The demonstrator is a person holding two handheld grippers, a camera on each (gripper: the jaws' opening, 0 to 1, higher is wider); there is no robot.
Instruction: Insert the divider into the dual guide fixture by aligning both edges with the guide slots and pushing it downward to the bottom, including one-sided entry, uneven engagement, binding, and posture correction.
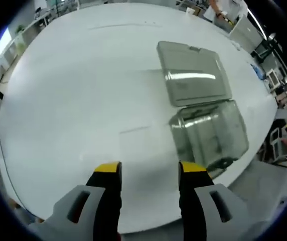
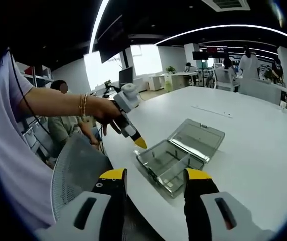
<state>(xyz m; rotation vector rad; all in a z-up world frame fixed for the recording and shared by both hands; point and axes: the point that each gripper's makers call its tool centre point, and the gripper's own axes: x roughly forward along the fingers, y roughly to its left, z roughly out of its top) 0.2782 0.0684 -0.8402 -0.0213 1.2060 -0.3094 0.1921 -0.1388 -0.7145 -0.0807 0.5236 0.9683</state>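
The clear box lies open on the tabletop, ahead and right of the left gripper. The right gripper hovers just before it. Both fingers spread, empty.

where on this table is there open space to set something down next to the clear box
Bare white table lies open on the side of the clear box away from its far rim, and beyond the open lid. In the right gripper view, bare top also spreads past the lid toward the far desks. It is tightest at the near table edge, where the box sits close.
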